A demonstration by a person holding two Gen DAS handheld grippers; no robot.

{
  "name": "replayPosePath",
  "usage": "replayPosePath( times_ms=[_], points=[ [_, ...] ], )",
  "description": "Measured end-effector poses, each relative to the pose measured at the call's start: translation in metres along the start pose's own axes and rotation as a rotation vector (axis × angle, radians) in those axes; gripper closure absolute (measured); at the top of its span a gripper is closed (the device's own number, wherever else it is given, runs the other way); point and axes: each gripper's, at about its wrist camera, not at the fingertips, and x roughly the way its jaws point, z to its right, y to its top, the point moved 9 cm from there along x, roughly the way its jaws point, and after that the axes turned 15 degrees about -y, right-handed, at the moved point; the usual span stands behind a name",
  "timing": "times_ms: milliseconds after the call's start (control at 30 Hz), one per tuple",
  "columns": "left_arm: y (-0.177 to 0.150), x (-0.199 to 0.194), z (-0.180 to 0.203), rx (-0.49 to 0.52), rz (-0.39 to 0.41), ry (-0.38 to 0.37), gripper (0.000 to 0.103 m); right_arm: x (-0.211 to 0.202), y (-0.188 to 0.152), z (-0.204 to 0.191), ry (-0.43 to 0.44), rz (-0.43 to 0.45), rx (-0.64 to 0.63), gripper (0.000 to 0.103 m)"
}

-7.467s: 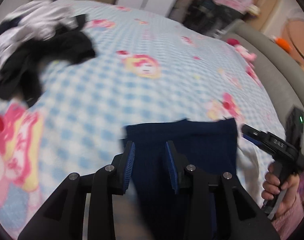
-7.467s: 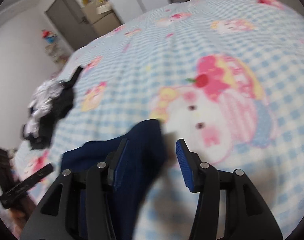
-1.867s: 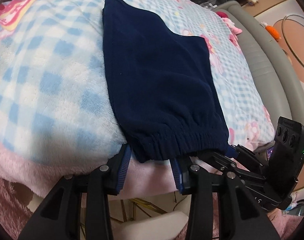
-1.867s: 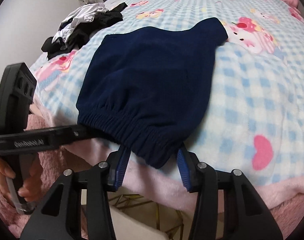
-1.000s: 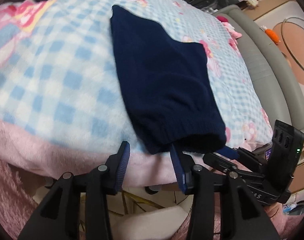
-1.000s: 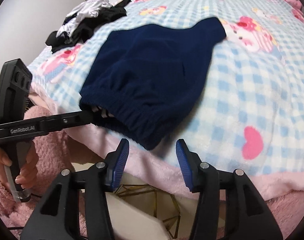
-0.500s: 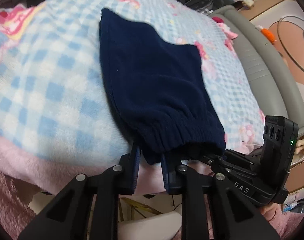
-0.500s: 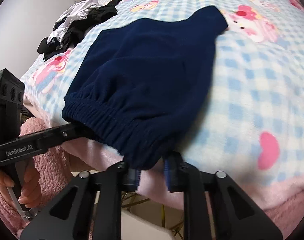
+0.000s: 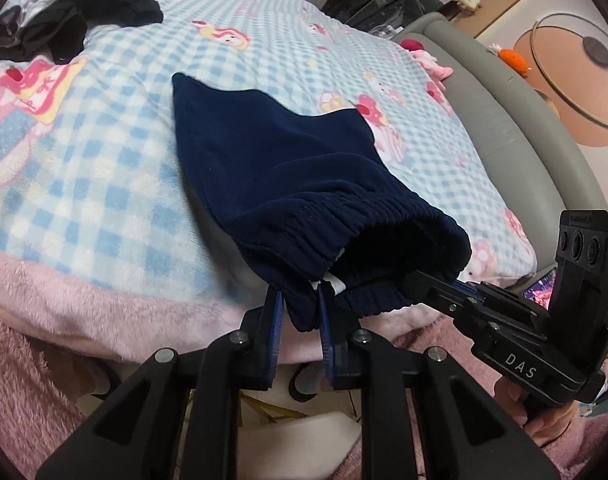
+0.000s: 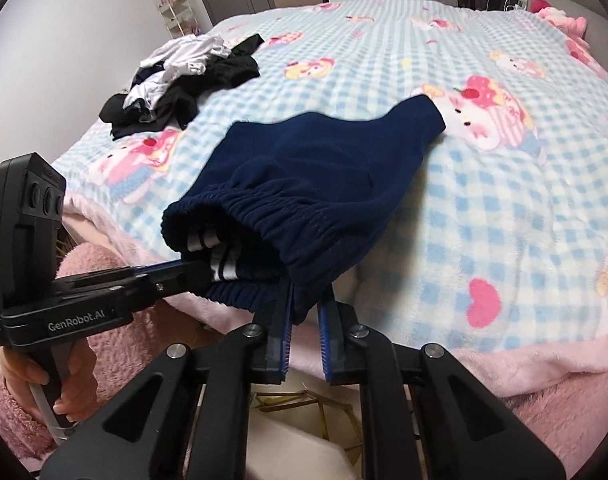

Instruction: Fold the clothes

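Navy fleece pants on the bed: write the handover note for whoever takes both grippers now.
Left gripper: shut on one corner of the navy fleece pants' elastic waistband.
Right gripper: closing on the other corner, cloth pinched between its pads.
Pants: waistband raised at the near edge of the blue checked blanket, legs lying flat.
Done: both corners gripped.
Left: fold; then the black-and-white clothes pile.

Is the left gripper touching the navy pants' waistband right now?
Touching. The left wrist view shows the left gripper with its jaws clamped on a fold of the navy pants at the waistband, cloth pinched between both blue pads.
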Motion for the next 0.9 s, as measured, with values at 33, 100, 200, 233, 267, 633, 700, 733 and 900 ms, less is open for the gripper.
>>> replayPosePath(
  times_ms=[33,100,200,233,267,633,700,733,900],
  points=[
    [-0.002,0.000,0.002,0.001,-0.007,-0.005,0.085,-0.002,0.000,-0.001,0.000,0.003,-0.003,0.092],
    [-0.001,-0.001,0.004,-0.009,-0.006,-0.013,0.085,-0.004,0.000,-0.002,0.005,0.003,-0.004,0.092],
    [0.006,-0.004,0.000,-0.048,0.002,-0.064,0.085,-0.003,0.008,-0.001,0.026,0.002,0.009,0.092],
    [0.012,-0.006,-0.002,-0.064,0.008,-0.086,0.085,-0.003,0.013,0.001,0.039,0.004,0.019,0.091],
    [0.019,-0.004,-0.001,-0.067,0.014,-0.094,0.085,-0.003,0.018,0.004,0.057,0.006,0.029,0.090],
    [0.119,0.028,-0.027,-0.072,0.077,-0.086,0.082,0.025,0.111,0.005,0.046,0.097,0.028,0.080],
    [0.128,0.039,-0.045,-0.110,0.081,-0.086,0.075,0.042,0.123,0.013,0.014,0.099,0.054,0.080],
    [0.134,0.048,-0.051,-0.130,0.086,-0.096,0.073,0.048,0.127,0.017,0.009,0.102,0.077,0.079],
    [0.134,0.063,-0.063,-0.194,0.094,-0.207,0.052,0.057,0.125,0.032,0.022,0.100,0.144,0.069]
  ],
)
